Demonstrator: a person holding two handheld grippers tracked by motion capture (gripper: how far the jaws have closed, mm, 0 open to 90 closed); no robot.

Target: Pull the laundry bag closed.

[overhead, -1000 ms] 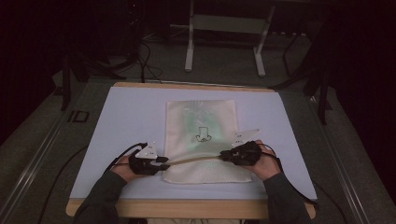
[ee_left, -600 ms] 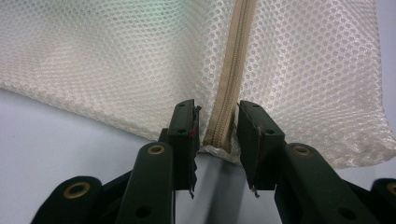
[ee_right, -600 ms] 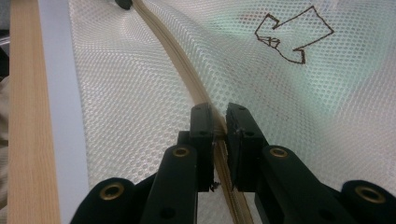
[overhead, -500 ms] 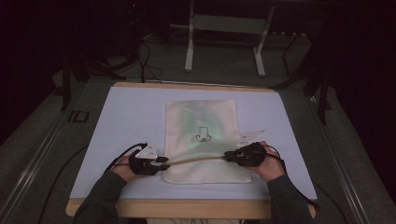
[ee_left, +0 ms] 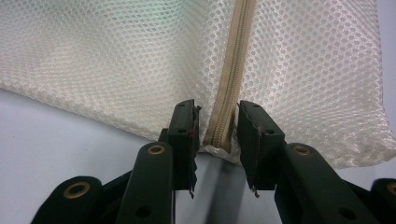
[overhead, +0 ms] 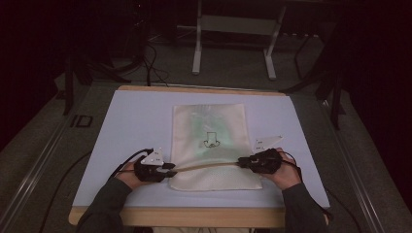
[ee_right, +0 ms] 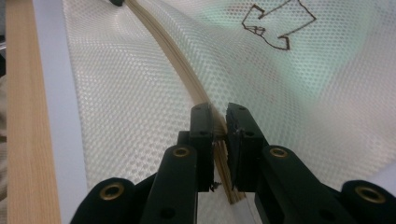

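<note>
at the lower middle of the high view, the left gripper (overhead: 167, 169) and the right gripper (overhead: 241, 162) are each clamped on one end of the tan zipper (overhead: 204, 166), so its long axis runs side to side between them, both hands equally near. the zipper crosses the near part of the mesh laundry bag (overhead: 209, 131), lying on the counter (overhead: 126, 126) at centre frame. against the earlier frame, the right gripper sits slightly further right, the left unmoved.
</note>
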